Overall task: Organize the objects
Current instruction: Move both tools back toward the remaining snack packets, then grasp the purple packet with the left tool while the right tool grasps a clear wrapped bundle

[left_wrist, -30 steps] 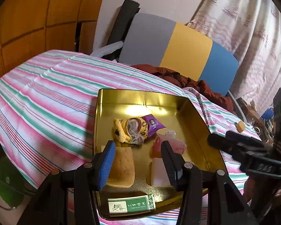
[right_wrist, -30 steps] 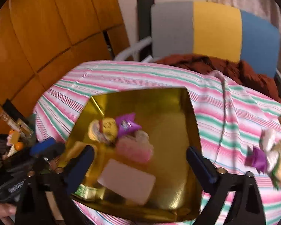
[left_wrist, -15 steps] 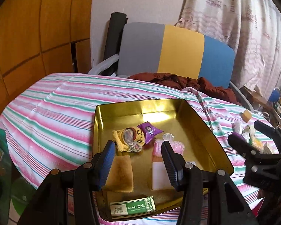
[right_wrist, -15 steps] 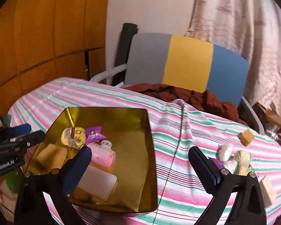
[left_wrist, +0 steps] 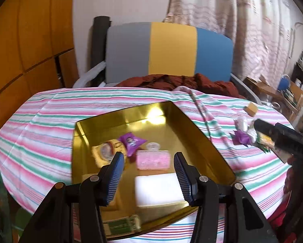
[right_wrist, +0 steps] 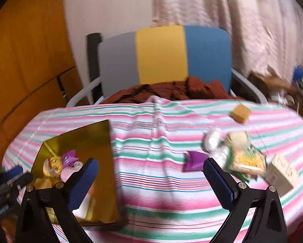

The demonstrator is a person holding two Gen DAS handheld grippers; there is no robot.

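A gold tray (left_wrist: 194,129) (right_wrist: 102,137) lies on the striped tablecloth and holds a yellow packet (left_wrist: 107,149), a purple packet (left_wrist: 131,140), a pink roller (left_wrist: 153,159), a white block (left_wrist: 159,188) and a green box (left_wrist: 121,225). My left gripper (left_wrist: 149,176) hovers open over the tray's near end, empty. My right gripper (right_wrist: 149,184) is wide open and empty above bare cloth to the tray's right. Loose items lie to its right: a purple packet (right_wrist: 194,160), white wrapped pieces (right_wrist: 212,139), a green-yellow packet (right_wrist: 246,160), a beige box (right_wrist: 281,174) and a tan cube (right_wrist: 240,113).
A grey, yellow and blue chair back (left_wrist: 169,48) with a dark red cloth (left_wrist: 181,82) stands behind the table. Wooden panels (left_wrist: 19,40) fill the left, a curtain (left_wrist: 242,20) the right. Clutter (left_wrist: 289,93) sits at the far right. A cloth fold (right_wrist: 157,121) runs down the middle.
Both views have swung right. My right gripper has moved off the tray toward the loose items on the cloth. My left gripper stays open over the tray.
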